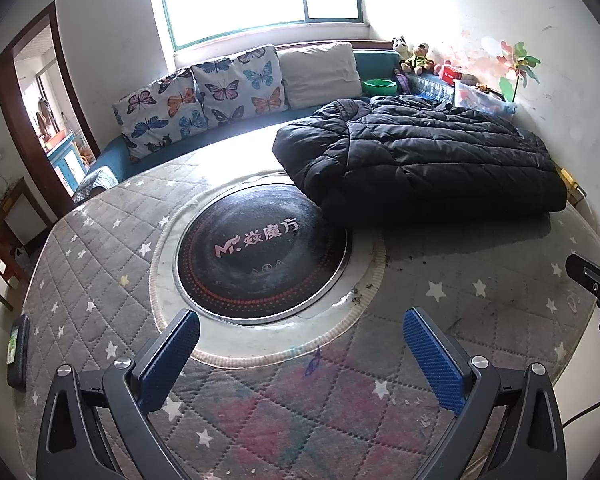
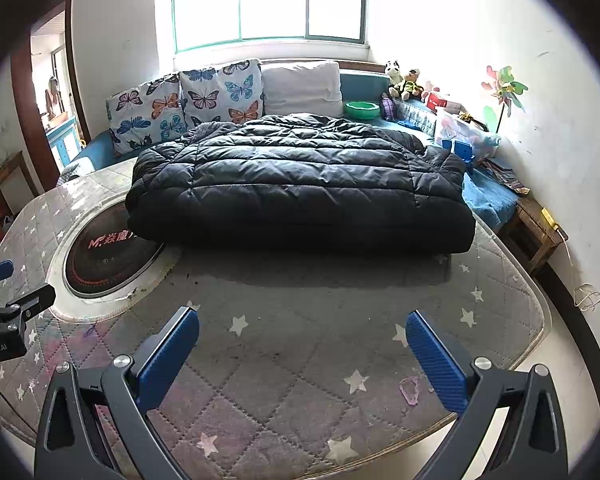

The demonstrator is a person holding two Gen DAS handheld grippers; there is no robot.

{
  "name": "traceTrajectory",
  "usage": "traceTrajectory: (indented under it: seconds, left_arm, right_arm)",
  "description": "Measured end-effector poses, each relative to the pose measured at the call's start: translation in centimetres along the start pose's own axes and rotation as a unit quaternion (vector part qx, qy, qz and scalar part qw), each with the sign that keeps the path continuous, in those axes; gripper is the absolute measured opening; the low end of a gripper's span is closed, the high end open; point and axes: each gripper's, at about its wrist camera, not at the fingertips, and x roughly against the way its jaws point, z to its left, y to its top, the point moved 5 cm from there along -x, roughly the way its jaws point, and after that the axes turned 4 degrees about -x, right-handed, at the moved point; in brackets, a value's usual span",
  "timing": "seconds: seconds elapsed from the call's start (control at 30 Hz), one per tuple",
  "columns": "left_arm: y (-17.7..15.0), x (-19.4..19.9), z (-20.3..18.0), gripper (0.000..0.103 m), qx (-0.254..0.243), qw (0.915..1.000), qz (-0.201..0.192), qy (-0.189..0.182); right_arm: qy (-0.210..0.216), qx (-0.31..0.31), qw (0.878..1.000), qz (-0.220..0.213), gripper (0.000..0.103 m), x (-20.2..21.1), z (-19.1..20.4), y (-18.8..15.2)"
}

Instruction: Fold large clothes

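A black quilted puffer jacket (image 1: 420, 152) lies folded into a thick rectangle on the far right part of the table; in the right wrist view the jacket (image 2: 300, 184) fills the middle. My left gripper (image 1: 302, 322) hovers open over the near table edge, well short of the jacket, nothing between its blue pads. My right gripper (image 2: 302, 322) is open too, empty, facing the jacket's near edge across a stretch of cover. Each gripper shows at the edge of the other's view: the right one (image 1: 596, 280), the left one (image 2: 8, 292).
A grey star-patterned quilted cover (image 2: 300, 360) lies on the table, with a round black heater plate (image 1: 260, 252) set in its middle. A phone (image 1: 18, 352) lies at the left edge. Behind stand a sofa with butterfly cushions (image 1: 204, 96), toys, a green bowl (image 2: 362, 110), a stool (image 2: 536, 232).
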Motion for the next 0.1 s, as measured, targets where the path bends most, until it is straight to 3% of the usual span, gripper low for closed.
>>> traceTrajectory:
  seconds: [0.1]
  left_arm:
    - [-0.06,-0.08,-0.04,0.103,-0.001,1.0000,0.002,-0.005]
  right_arm:
    - [-0.001,0.000,1.000,0.000,0.103,0.02,0.01,-0.01]
